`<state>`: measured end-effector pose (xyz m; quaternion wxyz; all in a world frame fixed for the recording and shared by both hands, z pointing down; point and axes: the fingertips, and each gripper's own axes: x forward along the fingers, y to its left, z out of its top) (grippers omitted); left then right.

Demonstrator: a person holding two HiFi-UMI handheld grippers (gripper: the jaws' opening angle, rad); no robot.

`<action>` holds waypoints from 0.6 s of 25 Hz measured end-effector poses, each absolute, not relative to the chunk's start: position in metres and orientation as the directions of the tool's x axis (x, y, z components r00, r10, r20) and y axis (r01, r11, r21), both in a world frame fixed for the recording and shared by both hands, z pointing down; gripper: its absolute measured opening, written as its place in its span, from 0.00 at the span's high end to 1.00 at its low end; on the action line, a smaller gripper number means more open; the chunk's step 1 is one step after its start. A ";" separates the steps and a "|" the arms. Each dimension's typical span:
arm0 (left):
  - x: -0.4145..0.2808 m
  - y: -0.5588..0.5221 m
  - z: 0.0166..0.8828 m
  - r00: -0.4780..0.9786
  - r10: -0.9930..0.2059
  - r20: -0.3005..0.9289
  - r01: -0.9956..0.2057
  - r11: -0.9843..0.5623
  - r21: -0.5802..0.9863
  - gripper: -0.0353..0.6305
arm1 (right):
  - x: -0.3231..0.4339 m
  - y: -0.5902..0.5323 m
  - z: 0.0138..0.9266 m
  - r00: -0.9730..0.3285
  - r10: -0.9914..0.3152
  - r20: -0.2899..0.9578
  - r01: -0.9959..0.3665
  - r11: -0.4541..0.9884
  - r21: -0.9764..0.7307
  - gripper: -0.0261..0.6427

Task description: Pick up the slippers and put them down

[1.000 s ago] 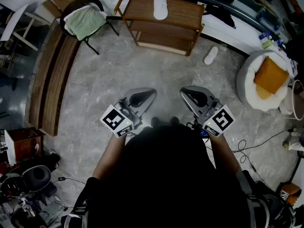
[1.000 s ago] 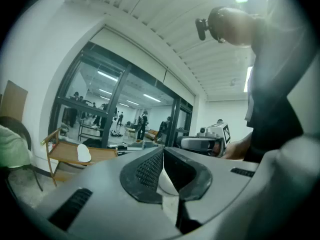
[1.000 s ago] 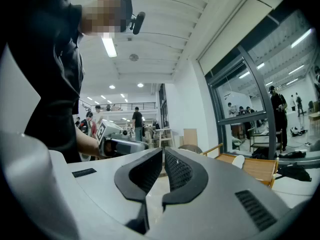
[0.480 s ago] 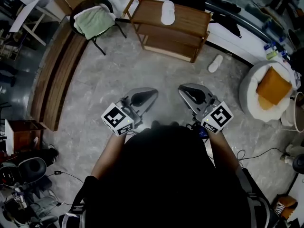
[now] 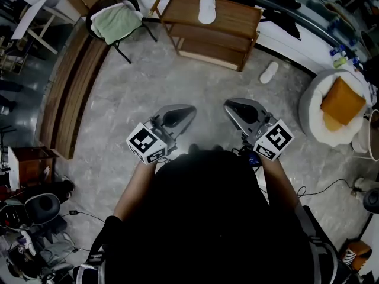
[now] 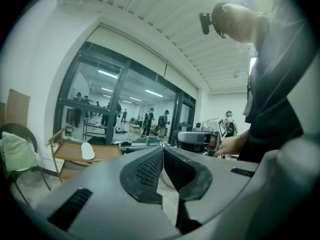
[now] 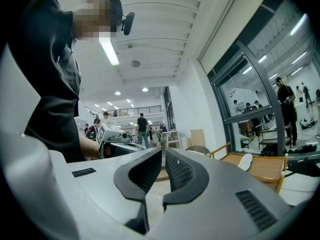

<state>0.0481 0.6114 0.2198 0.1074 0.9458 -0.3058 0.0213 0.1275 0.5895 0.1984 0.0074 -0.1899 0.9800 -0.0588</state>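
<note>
Presently left claw (image 5: 185,111) and right claw (image 5: 232,106) clenched, empty; one slipper (image 5: 206,9) on the shelf (image 5: 237,18) well ahead of both; second slipper (image 5: 269,72) on the floor (image 5: 177,78), ahead-right of right claw; risk: arriving shut would shove it, not grasp.

The person wears a black top (image 5: 207,218) with short sleeves. The left gripper (image 5: 188,109) and right gripper (image 5: 228,105) have smooth grey shells. Their jaws are lined with black dimpled pads (image 6: 147,170), and each carries a white cube (image 5: 145,145) printed with black square markers.
</note>
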 end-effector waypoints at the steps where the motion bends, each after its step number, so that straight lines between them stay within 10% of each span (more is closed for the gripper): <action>1: 0.050 0.612 0.220 0.812 -0.574 0.110 -0.584 -0.790 0.189 0.93 | 0.130 0.589 0.199 -0.927 -0.376 0.007 -0.374 0.920 -0.117 0.91; 15: 0.089 0.605 0.217 0.813 -0.575 0.090 -0.580 -0.783 0.226 0.93 | 0.166 0.585 0.203 -0.932 -0.362 -0.004 -0.356 0.918 -0.173 0.91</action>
